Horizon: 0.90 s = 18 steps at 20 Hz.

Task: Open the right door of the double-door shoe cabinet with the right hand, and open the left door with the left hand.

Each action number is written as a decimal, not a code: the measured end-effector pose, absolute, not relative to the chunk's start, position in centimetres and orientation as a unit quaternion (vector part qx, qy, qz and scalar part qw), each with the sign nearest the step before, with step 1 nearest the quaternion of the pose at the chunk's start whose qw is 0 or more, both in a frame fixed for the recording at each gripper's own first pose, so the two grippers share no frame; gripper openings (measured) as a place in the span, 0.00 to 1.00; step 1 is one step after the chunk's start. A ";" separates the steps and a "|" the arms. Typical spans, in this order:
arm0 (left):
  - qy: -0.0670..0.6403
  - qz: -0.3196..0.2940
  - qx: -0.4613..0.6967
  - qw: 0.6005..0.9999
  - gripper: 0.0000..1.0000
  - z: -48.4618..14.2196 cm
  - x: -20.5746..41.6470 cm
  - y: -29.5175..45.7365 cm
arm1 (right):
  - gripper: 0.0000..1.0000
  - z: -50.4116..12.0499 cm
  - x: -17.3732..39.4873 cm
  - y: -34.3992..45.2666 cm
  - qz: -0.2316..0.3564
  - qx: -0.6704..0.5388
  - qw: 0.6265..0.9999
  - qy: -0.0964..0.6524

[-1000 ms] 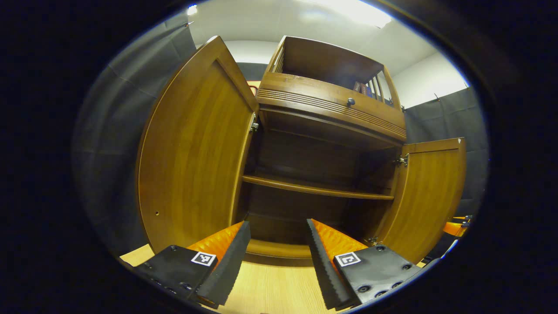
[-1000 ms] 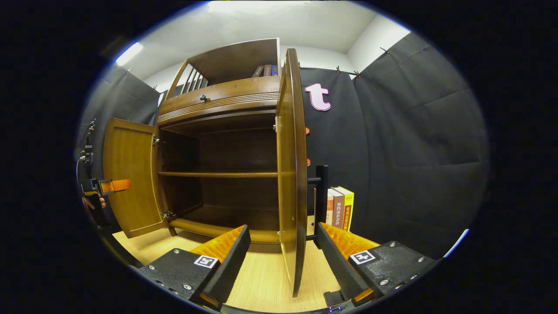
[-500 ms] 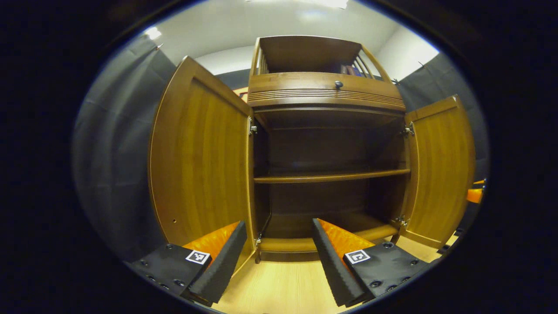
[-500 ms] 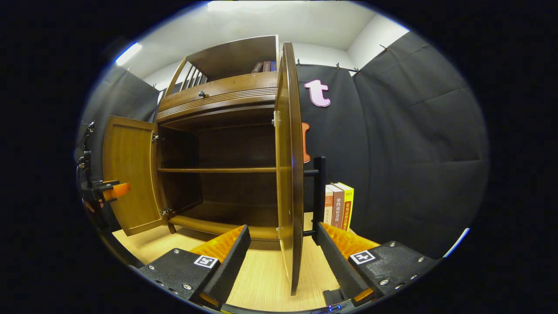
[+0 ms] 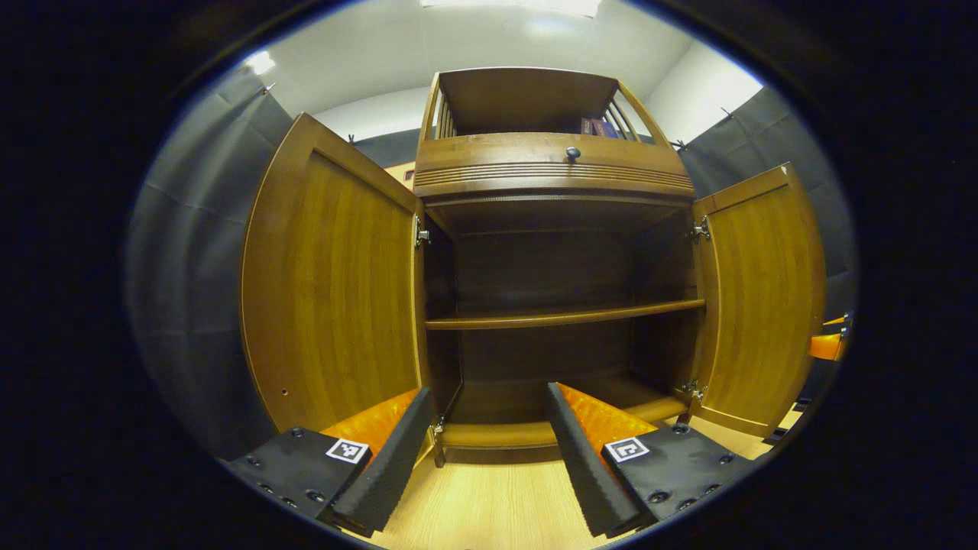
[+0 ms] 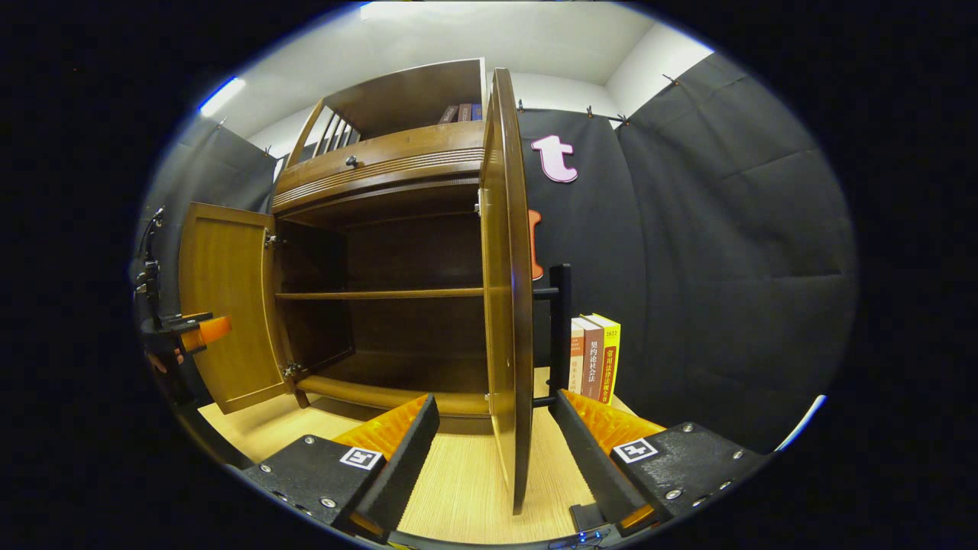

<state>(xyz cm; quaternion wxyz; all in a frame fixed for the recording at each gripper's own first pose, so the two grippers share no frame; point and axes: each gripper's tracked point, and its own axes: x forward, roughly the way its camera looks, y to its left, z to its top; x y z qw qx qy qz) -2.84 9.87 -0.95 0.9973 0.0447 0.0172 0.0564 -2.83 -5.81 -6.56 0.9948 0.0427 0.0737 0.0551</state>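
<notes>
The brown wooden shoe cabinet (image 5: pixel 554 164) stands with both doors swung out, baring two dark shelves. In the left gripper view the left door (image 5: pixel 328 283) is just left of my left gripper (image 5: pixel 489 393), which is open, holds nothing and faces the cabinet's inside. The right door (image 5: pixel 760 298) stands out at the right. In the right gripper view that right door (image 6: pixel 508 305) is seen edge-on, its lower edge in the gap of my open right gripper (image 6: pixel 495 401); neither finger presses it. Its black bar handle (image 6: pixel 561 328) shows behind. The left door (image 6: pixel 225 305) and left gripper (image 6: pixel 191 328) are far left.
Several upright books (image 6: pixel 597 355) stand on the light wooden floor (image 6: pixel 458 489) right of the cabinet, against the black cloth wall. A drawer with a small knob (image 5: pixel 571 153) and an open top shelf with books (image 5: pixel 592 126) sit above the doors.
The left gripper has turned to face the cabinet squarely and drawn back a little from the left door. The right gripper and right door have hardly moved.
</notes>
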 end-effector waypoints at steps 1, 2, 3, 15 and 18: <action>0.016 0.057 0.044 0.997 0.94 -0.9 -2.8 9.9 | 0.94 -6.5 -2.8 -5.8 0.055 0.042 0.995 0.073; 0.015 0.058 0.044 0.997 0.94 -0.9 -2.8 10.0 | 0.94 -6.5 -2.8 -5.9 0.053 0.040 0.995 0.072; 0.013 0.057 0.044 0.997 0.94 -0.8 -2.8 9.9 | 0.94 -6.3 -2.9 -5.9 0.053 0.038 0.995 0.071; 0.007 0.055 0.044 0.997 0.96 -0.3 -2.7 9.9 | 0.94 -6.2 -2.8 -5.7 0.055 0.035 0.995 0.069; 0.005 0.056 0.044 0.997 0.94 -0.2 -2.9 10.0 | 0.94 -6.2 -2.8 -5.6 0.055 0.035 0.996 0.068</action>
